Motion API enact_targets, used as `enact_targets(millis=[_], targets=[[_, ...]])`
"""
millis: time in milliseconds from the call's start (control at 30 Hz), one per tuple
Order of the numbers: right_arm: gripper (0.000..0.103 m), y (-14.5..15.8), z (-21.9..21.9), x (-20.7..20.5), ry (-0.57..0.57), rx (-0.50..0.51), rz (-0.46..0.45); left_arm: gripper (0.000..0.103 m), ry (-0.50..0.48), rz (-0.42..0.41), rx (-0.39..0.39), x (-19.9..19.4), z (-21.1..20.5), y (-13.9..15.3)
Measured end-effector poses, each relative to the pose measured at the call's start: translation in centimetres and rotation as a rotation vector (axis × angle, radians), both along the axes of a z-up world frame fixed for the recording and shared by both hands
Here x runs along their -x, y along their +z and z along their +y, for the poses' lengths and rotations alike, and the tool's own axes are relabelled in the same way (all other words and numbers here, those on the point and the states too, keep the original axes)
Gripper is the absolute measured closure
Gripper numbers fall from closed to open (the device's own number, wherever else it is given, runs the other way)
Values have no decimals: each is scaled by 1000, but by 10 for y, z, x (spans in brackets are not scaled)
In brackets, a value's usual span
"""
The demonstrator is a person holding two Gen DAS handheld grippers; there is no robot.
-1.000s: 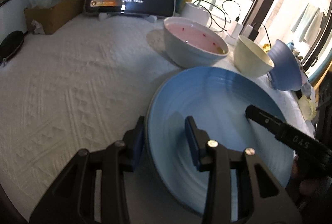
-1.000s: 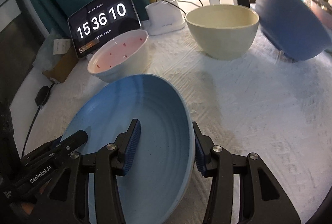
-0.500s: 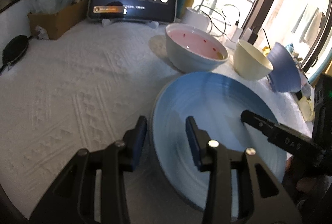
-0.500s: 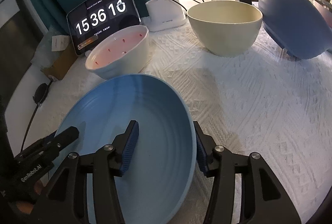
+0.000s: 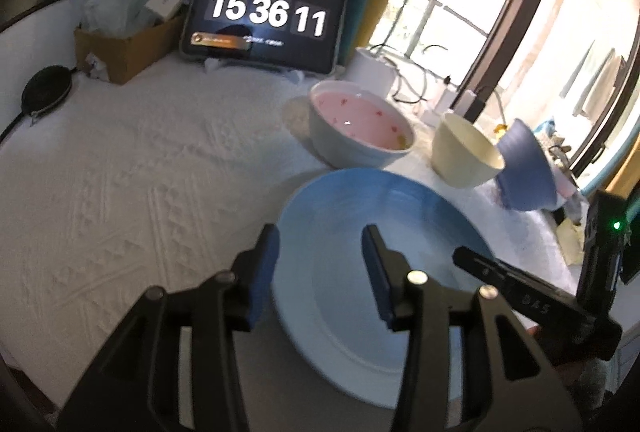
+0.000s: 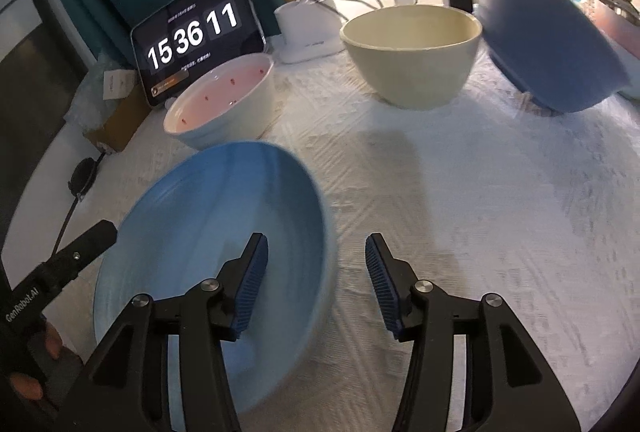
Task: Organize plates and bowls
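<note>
Plate, light blue with faint rings, lies on the white textured cloth over the counter, and both tongs straddle its rim from opposite sides. The left tongs have one blue pad outside the near left edge and the other over the plate's inner surface; their jaws are opening, the rim runs between them, and no pad presses on it. The right tongs stand released as well, one pad above the plate's well, the other out over bare cloth, with a clear gap to the rim on that outer side. Each view catches the black arm of the other tongs reaching in over the plate's far edge.

Just beyond the plate's far rim from the left tongs sits a white bowl with a pink, red-speckled inside. To its right stands a cream bowl, and past that a dark blue bowl tilted on its side. Behind the pink bowl, a tablet stands upright and reads 15 36 11. Left of the tablet is a cardboard box with plastic wrapping in it.
</note>
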State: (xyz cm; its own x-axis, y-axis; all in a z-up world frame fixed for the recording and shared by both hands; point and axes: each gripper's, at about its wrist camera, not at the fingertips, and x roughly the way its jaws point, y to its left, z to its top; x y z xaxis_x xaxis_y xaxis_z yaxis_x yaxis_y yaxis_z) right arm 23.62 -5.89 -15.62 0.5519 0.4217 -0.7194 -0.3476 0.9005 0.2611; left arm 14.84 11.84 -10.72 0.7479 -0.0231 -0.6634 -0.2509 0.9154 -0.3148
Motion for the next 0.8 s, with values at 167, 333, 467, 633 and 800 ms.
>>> enact_targets(millis=[167, 333, 467, 633, 800], targets=[[50, 6, -20, 3, -28, -26, -10, 59, -19, -15, -36, -3, -17, 9], [45, 9, -38, 4, -28, -55, -13, 59, -41, -29, -60, -6, -37, 17], [44, 13, -46, 8, -3, -65, -23, 58, -62, -32, -73, -10, -53, 21], [44, 23, -57, 14, 8, -77, -43, 58, -80, -32, -90, -14, -70, 25], [44, 32, -82, 15, -27, -87, -68, 58, -117, -33, -109, -23, -92, 29]])
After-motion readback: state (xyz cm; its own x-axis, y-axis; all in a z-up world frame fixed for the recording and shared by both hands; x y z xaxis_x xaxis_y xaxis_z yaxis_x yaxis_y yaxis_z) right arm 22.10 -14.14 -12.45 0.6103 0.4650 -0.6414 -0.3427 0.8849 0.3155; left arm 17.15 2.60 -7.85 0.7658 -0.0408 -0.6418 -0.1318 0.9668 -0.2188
